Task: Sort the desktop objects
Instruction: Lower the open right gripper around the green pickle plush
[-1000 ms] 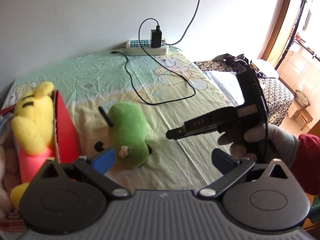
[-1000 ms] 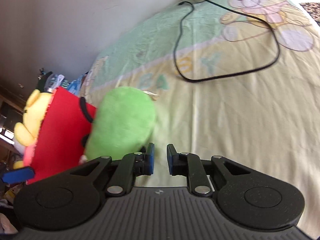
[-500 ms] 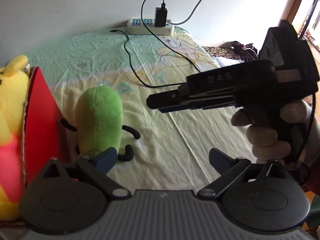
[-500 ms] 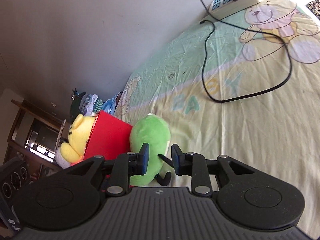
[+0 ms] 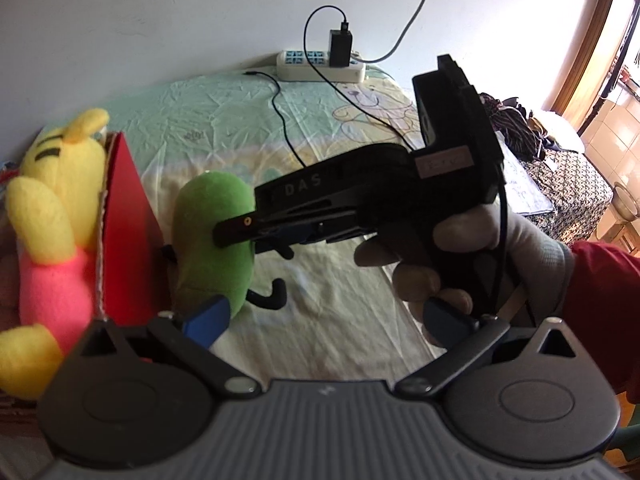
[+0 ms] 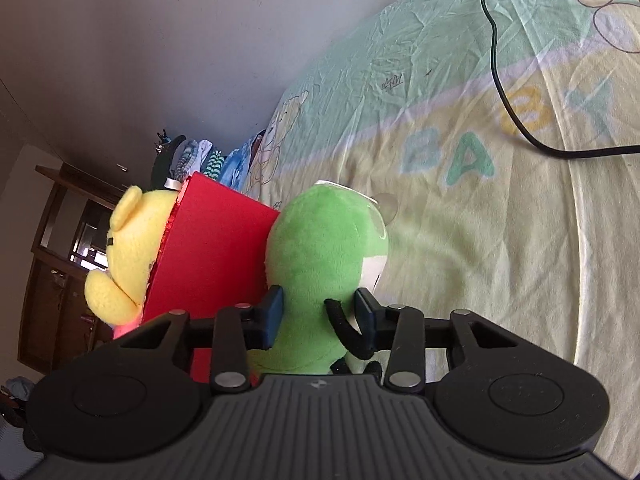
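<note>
Step in hand: grasp of green plush toy (image 6: pixel 324 264).
Toy sits on bed sheet (image 6: pixel 500 240), leaning against red box (image 6: pixel 208 256); yellow bear plush (image 6: pixel 132 256) already in box.
Right hand-held gripper (image 6: pixel 318 312): jaws just been opening, now straddling toy's body, pads beside plush, no squeeze evident.
Left hand-held gripper (image 5: pixel 324 316): spread wide, empty, near toy's base.
Next move likely calls for closing on body clear of thin black limb, then lifting over box wall.
</note>
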Tool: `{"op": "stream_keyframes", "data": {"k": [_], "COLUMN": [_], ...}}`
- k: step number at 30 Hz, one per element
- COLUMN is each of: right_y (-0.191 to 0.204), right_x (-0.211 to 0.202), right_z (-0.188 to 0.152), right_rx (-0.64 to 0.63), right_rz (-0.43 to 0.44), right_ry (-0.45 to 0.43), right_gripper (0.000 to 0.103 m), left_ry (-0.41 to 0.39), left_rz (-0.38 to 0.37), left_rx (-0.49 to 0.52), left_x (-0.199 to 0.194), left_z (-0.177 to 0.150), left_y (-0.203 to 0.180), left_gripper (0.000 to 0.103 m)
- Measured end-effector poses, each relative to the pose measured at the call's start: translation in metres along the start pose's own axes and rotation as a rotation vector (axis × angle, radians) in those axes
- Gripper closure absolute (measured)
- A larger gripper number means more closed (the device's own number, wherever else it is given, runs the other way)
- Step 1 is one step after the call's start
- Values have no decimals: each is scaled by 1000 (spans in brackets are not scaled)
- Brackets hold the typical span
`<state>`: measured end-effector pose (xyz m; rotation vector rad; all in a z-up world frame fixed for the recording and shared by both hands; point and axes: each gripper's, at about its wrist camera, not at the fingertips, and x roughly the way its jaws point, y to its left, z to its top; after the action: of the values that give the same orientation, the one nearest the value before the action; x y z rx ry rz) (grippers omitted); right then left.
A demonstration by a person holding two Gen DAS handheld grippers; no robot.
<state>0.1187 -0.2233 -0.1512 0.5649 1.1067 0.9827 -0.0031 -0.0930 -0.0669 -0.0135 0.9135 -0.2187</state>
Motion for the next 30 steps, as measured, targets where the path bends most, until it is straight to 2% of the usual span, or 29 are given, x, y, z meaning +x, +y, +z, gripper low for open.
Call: {"op": "stream_keyframes", "data": {"k": [2, 7, 10, 13, 14, 19, 23, 28, 30], "right_y": [1, 6, 9, 21, 22, 24, 28, 33, 34], "right_x": [-16, -70, -105, -124, -127, -114, -101, -82, -82], "right_z": [-3, -12, -19, -32, -38, -52, -58, -66, -68], "right_rx": [-8, -58, -107, -192, -218, -196, -91, -62, -40], "right_rz": [9, -57, -143, -266, -288, -210, -68, -22, 43], "right_ry": [-27, -56, -84, -101, -102, -84, -68, -17, -24], "right_gripper": [66, 66, 66, 68, 76, 77, 77, 77, 76], "left_ry": [-9, -16, 1, 19, 25, 59, 78, 92, 97], "left_rz": [-12, -102, -147, -180, -188, -200, -191, -168, -163], "left_rx": [12, 46, 50, 48, 47, 21, 3, -22, -37], "left_x": [-2, -6, -3, 1, 3, 11, 11, 11, 12], "left_z": [0, -2, -4, -4, -4, -7, -14, -23, -24], "left_y": [-3, -13, -18, -20, -21, -17, -11, -4, -1], "left_gripper": [1, 1, 1, 1, 1, 1, 1, 1, 1]}}
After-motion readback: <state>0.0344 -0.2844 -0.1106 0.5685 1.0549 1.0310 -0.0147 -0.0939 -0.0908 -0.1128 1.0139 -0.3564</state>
